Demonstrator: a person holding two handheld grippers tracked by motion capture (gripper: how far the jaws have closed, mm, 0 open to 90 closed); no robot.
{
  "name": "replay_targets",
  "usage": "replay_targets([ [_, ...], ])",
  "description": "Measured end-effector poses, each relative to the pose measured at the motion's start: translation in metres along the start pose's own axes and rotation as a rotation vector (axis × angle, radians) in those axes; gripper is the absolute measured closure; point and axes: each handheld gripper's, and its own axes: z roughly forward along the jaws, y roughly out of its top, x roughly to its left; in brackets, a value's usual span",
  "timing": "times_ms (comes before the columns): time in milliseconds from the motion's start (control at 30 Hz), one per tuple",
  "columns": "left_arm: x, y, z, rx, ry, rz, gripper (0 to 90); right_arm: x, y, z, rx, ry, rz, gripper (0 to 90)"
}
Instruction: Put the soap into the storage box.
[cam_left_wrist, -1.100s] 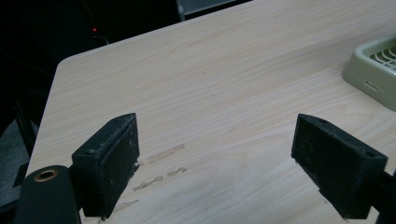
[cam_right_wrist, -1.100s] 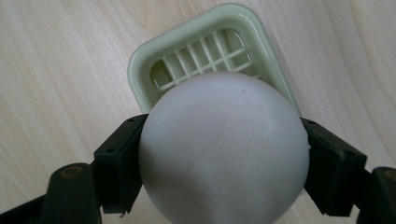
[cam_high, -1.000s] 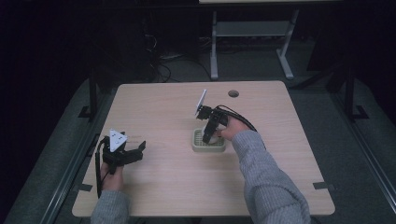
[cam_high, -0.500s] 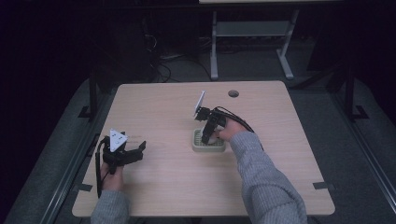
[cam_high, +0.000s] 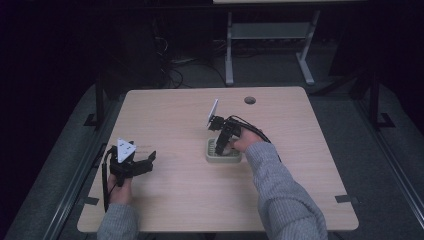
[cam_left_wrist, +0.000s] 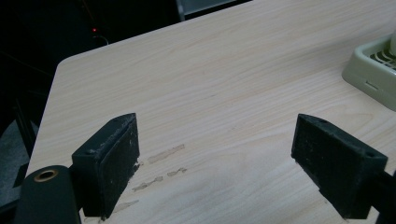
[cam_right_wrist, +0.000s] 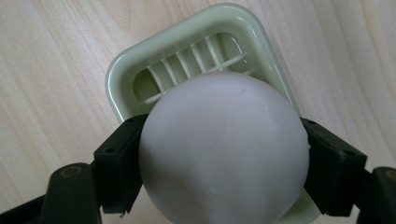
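White ball (cam_right_wrist: 224, 149) sat clamped between the two black jaws of the right gripper (cam_right_wrist: 224, 154), one jaw pressed against each flank, so the grip ran across its widest part. Being round, it had no long axis to speak of; what mattered was what lay beyond it. Looking along the jaws in the right gripper view, the pale green tray (cam_right_wrist: 140, 70) lay directly past the ball, its slatted floor and rounded rim showing above the ball's top edge. Ball and tray were lined up, with the ball over the near part of the tray; whether it already touched the slats or hung just above them could not be told. In the high view the right gripper (cam_high: 223, 145) pointed steeply down into the tray (cam_high: 212, 157) near the middle of the desk (cam_high: 300, 165).

Judged from this, the coming move turned on that straight-down line: a short lowering and a release would probably leave the ball in the tray.

Well apart, toward the near left corner of the desk, the left gripper (cam_high: 142, 162) rested low with its jaws spread wide and nothing between them; its own view showed bare wood and a corner of the tray (cam_left_wrist: 369, 70) far off to the side. The right hand was plainly the nearer one.
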Motion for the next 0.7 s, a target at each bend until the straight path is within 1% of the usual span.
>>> replay_targets([
  [700, 0.0001, 0.0, -0.0001, -0.001, 0.0, 0.0, 14.9, 0.0001, 0.0006, 0.0018, 0.006, 0.004, 0.003, 22.8],
])
